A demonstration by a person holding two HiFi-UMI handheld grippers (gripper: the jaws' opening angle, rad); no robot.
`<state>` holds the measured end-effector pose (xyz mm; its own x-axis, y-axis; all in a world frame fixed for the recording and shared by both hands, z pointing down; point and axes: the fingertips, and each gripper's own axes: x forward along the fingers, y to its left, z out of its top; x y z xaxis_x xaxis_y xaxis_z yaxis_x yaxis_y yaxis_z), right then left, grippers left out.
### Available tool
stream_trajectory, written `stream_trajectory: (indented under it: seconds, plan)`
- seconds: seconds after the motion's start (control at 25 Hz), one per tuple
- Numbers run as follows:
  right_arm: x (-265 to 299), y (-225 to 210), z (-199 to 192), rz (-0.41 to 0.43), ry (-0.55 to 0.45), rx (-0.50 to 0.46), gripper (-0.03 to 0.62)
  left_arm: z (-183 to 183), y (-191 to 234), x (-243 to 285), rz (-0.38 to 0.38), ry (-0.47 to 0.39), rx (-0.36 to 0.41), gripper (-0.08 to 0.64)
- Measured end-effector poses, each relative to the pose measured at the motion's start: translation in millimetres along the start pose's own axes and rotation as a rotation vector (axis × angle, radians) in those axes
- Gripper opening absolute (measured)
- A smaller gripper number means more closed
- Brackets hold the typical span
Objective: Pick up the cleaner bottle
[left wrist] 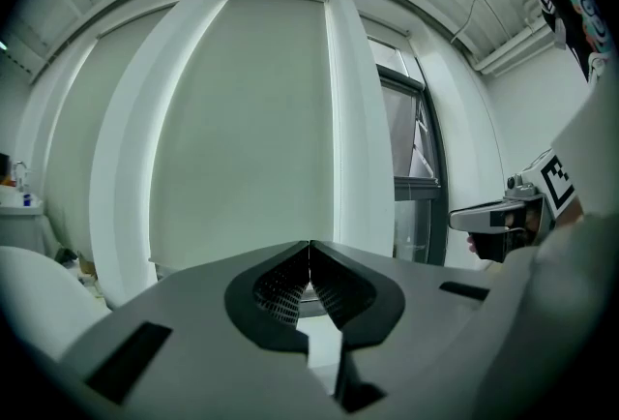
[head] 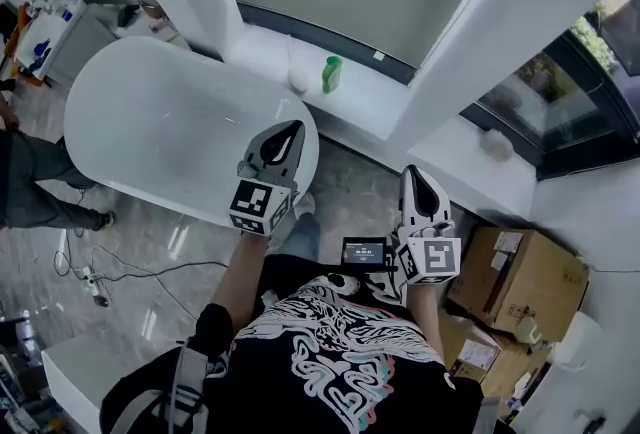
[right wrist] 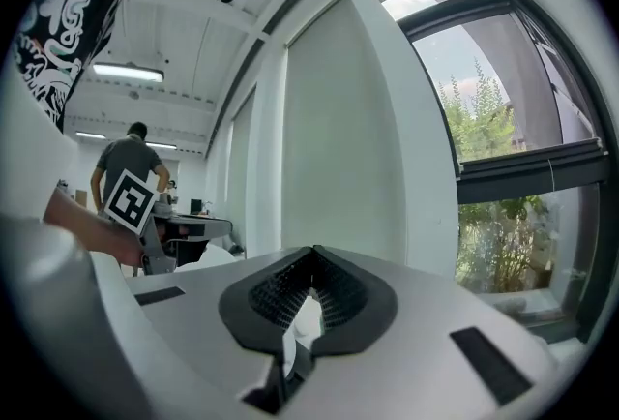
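- Grey, with black ribbed pads, the left gripper [left wrist: 309,249] has its jaws pressed together at the tips, and nothing sits between them or touches them.
- The right gripper [right wrist: 311,255] is the same, tips meeting and pinching nothing. A pale patch shows through the slot behind its tips, and I cannot tell what that patch is.
- Both grippers are held out in the air ahead of the person, the left one over the end of the white bathtub [head: 150,112].
- Neither gripper view shows the cleaner bottle [head: 331,73] — it appears only in the head view, small, with its label too fine to read.
- The green bottle stands upright on the white window ledge [head: 365,102] just past the tub's rim. It is well apart from both grippers — ahead of them, and nearer the left one.
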<state>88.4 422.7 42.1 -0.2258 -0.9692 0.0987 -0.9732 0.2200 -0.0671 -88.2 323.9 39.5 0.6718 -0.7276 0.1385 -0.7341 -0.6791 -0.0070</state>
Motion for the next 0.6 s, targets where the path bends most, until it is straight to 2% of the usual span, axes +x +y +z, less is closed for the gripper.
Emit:
stream_trajectory:
  seconds: [0.28,0.6]
  plan:
    - [92,-14,11,-0.015,0.018,-0.003,0.027,21,65,64,-0.025,0.003,0.037,0.018]
    - [181,-29,18,-0.045,0.033,0.008,0.028,17,130,127,-0.032,0.017,0.025,0.018]
